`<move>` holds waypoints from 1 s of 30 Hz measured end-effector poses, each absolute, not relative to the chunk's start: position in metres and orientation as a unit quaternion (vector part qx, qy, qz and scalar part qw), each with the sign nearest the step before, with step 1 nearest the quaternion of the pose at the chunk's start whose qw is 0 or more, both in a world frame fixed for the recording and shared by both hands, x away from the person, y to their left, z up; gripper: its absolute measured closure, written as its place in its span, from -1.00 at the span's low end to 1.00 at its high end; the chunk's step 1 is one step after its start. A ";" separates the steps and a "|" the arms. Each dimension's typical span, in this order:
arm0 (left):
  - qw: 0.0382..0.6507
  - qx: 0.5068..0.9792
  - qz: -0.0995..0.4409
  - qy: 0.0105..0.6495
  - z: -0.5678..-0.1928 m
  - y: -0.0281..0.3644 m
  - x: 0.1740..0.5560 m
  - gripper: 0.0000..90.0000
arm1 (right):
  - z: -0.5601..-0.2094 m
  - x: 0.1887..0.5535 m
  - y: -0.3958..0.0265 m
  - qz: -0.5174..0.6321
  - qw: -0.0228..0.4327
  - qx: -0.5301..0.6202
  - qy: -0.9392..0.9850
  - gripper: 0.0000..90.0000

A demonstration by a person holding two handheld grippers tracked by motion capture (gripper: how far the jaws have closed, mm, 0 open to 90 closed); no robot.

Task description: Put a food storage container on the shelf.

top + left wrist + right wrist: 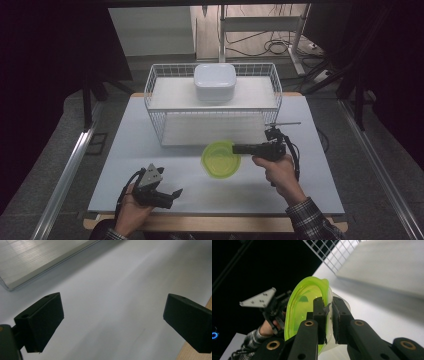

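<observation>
Right gripper (pixel 236 148) pinching green bowl (pixel 220 158) rim, desk centre.
High view: bowl at 6 o'clock of wire basket (pixel 155 80); left gripper (pixel 175 194) at 7 o'clock. Left gripper view: jaws spread over bare desk (pixel 120 285). Right gripper view: jaws clamp bowl (pixel 305 300) wall.

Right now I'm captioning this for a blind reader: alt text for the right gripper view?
The right hand-held gripper is clamped on the rim of a lime-green bowl held on edge above the white table; a wire basket stands behind.
</observation>
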State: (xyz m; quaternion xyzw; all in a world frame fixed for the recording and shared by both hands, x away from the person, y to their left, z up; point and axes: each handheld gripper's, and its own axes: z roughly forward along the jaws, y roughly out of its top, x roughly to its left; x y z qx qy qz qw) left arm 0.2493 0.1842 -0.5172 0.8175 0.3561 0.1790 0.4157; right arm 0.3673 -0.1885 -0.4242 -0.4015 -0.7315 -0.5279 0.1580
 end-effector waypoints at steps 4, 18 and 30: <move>0.419 0.815 0.178 0.358 -0.517 0.185 0.249 -0.94 | -0.409 0.372 -0.190 -0.538 0.151 -0.399 -0.727 0.82; 0.417 0.817 0.178 0.356 -0.517 0.185 0.250 -0.94 | -0.361 0.388 -0.192 -0.564 0.138 -0.400 -0.709 0.83; 0.420 0.817 0.174 0.354 -0.518 0.184 0.250 -0.94 | -0.321 0.401 -0.190 -0.588 0.132 -0.397 -0.692 0.83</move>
